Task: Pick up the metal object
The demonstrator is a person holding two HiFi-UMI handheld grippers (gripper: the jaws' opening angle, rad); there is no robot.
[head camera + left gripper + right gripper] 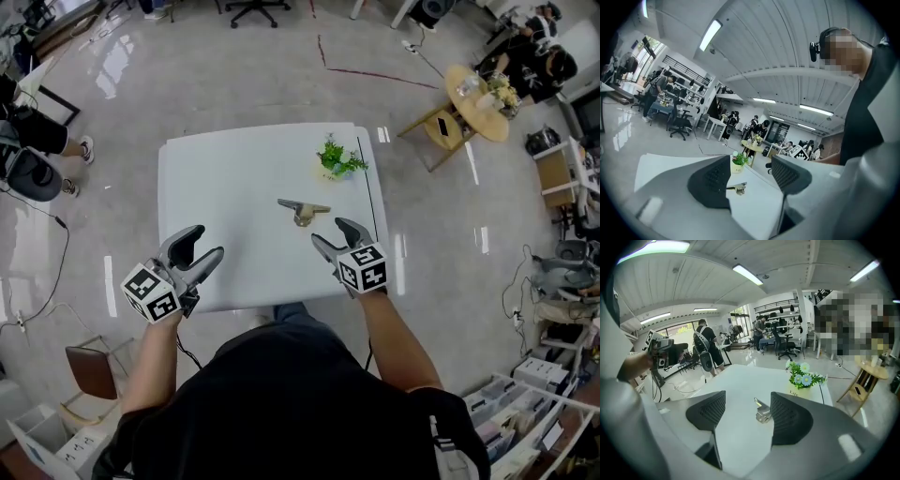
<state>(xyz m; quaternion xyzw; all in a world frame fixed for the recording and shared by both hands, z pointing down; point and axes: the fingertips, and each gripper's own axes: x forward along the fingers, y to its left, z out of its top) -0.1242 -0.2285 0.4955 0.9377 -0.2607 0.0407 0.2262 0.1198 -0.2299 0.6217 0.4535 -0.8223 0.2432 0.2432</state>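
A small metal object (302, 210) with a flat handle lies on the white table (234, 187), right of centre. It shows between the jaws in the right gripper view (762, 411) and farther off in the left gripper view (737, 188). My right gripper (332, 238) hangs open just short of it, nothing between its fingers. My left gripper (199, 251) is open too, over the table's near left corner, well away from the object.
A small potted plant with blue flowers (337, 159) stands behind the metal object near the table's right edge. A round wooden side table (478, 101) and chairs are on the floor to the far right. People sit at desks around the room.
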